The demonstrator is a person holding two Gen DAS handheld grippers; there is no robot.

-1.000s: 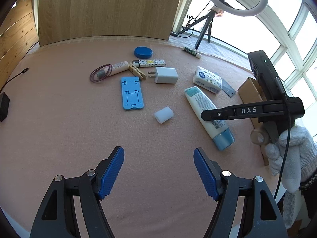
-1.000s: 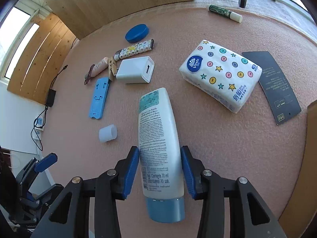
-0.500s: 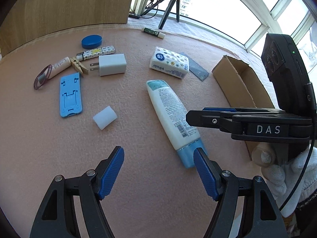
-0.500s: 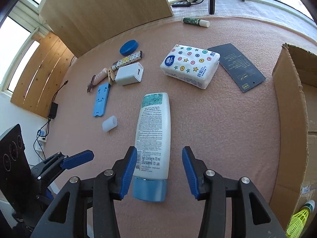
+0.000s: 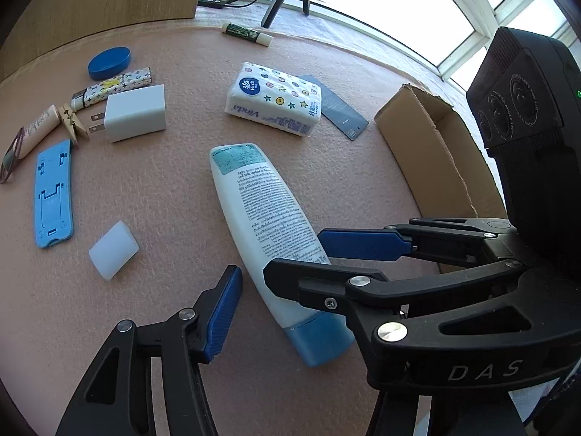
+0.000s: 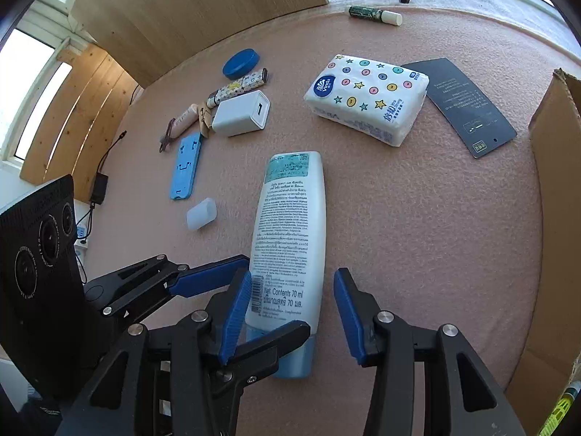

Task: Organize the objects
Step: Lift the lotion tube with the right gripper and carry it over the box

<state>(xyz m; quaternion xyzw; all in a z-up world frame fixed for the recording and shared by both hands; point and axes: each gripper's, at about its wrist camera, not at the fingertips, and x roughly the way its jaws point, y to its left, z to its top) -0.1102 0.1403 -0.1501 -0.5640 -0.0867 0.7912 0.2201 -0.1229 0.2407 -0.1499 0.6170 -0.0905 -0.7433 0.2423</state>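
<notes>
A white tube with a blue cap (image 5: 261,210) lies flat on the pink table mat. My right gripper (image 6: 292,272) straddles its lower end near the cap; the jaws are open, and a gap shows beside the right pad (image 6: 348,312). My left gripper (image 5: 288,272) comes in from the left at the same end with its jaws closing. The cap end lies between them, and its left pad (image 5: 223,312) stands clear of the tube. The right gripper's arm hides the other left finger in the left wrist view. The two grippers (image 5: 293,258) cross over the tube.
An open cardboard box (image 6: 552,218) stands at the right. Beyond the tube lie a tissue pack (image 5: 272,103), a dark card (image 5: 337,109), a white charger (image 5: 136,112), a blue phone stand (image 5: 52,192), a small white cap (image 5: 113,249), a blue lid (image 5: 109,62) and a green stick (image 5: 247,33).
My left gripper has swung right and down to the tube's cap end, and its jaws have narrowed. My right gripper has drawn back along the tube, its pads no longer touching it.
</notes>
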